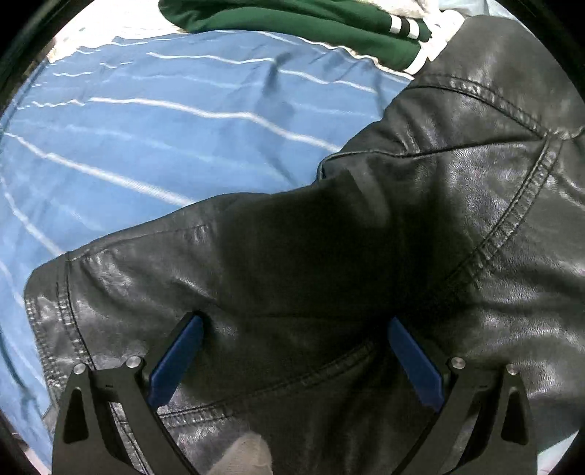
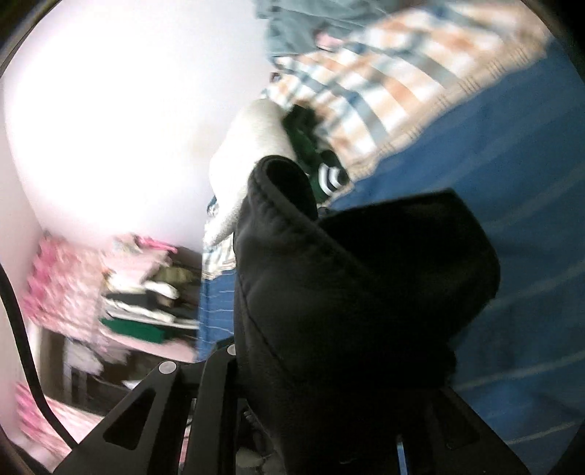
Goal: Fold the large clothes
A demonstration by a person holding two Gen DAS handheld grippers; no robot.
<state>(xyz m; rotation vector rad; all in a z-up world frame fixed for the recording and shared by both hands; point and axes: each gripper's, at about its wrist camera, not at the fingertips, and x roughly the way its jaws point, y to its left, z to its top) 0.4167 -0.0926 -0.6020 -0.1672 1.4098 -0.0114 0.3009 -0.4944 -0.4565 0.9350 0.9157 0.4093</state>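
Observation:
A black leather jacket (image 1: 420,226) lies on a blue striped bedsheet (image 1: 146,128). My left gripper (image 1: 296,325) is open, its blue pads (image 1: 179,361) spread wide just above the jacket, holding nothing. In the right wrist view a fold of the black jacket (image 2: 347,292) is raised off the bed and drapes over my right gripper (image 2: 321,394), which is shut on it; its fingertips are hidden by the fabric.
A green garment with white stripes (image 1: 329,22) lies at the far edge of the bed. A plaid blanket (image 2: 384,84) and a white garment (image 2: 248,153) lie beyond the jacket. Beside the bed stand pink patterned items (image 2: 62,285) and a cluttered shelf (image 2: 153,292).

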